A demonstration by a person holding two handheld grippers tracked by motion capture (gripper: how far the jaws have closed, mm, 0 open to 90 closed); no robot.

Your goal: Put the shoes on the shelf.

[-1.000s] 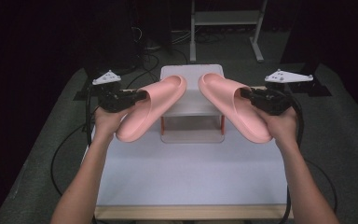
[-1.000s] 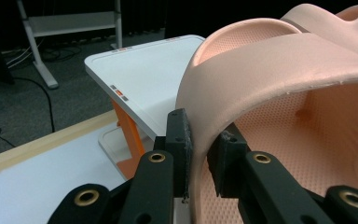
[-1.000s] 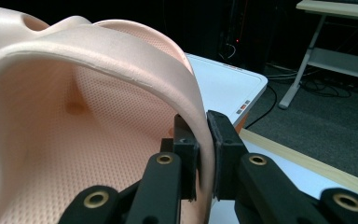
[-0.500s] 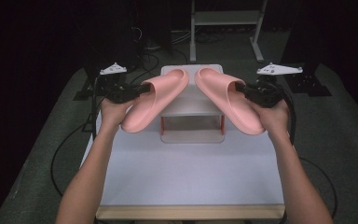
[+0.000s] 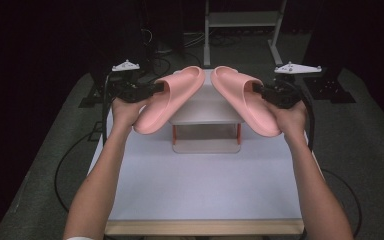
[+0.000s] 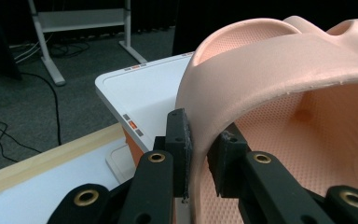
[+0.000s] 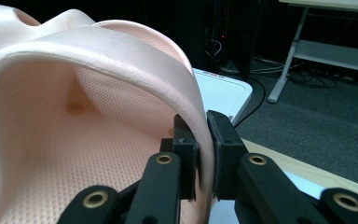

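You are holding a pink slipper in each gripper, both lifted above the small white shelf (image 5: 205, 107) at the far end of the table (image 5: 205, 185). Your left gripper (image 5: 156, 90) is clamping the strap of the left slipper (image 5: 172, 97), toe pointing toward 1 o'clock. Your right gripper (image 5: 258, 92) is pinching the strap of the right slipper (image 5: 242, 100), toe pointing toward 11 o'clock. The toes are sitting just beside each other, heels spreading apart.

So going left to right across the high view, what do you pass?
Left gripper → left slipper → white stand → right slipper → right gripper.
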